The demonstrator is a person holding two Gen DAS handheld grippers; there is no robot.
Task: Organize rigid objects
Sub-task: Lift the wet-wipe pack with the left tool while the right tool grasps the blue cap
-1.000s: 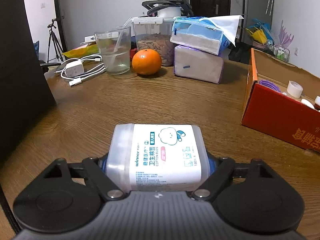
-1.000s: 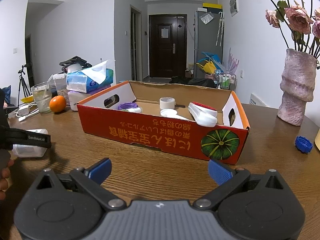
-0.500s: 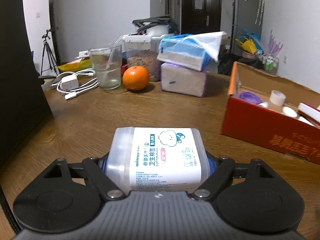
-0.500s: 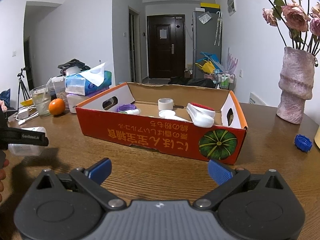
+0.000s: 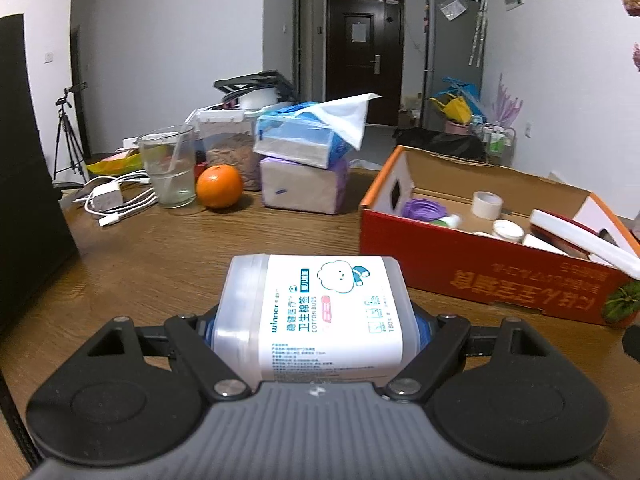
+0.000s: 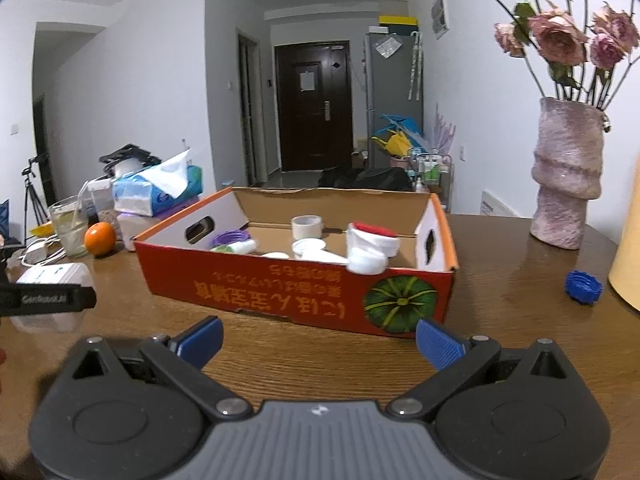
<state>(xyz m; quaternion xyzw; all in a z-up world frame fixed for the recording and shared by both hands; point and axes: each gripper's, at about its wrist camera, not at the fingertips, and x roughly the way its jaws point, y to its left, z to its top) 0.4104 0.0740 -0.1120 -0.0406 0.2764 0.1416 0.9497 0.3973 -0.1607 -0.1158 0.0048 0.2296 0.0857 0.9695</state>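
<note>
Cotton-bud box (image 5: 316,312) sits clamped between the fingers of my left gripper (image 5: 316,322), lying on its side with the label facing up, held above the wooden table (image 5: 168,248). From my right camera I see the same box (image 6: 52,300) at the far left, gripped by the left tool. My right gripper (image 6: 318,342) is spread wide with nothing between its blue pads (image 6: 434,344), hovering low over the table. Just ahead of both tools stands the red cardboard box (image 6: 304,292), holding a tape roll (image 6: 307,227), a purple lid (image 6: 230,237) and some white containers. A blue bottle cap (image 6: 583,287) lies to its right, near the pink vase (image 6: 566,176). Beyond my left tool are an orange (image 5: 219,186), a glass (image 5: 168,170) and stacked tissue packs (image 5: 304,168).
</note>
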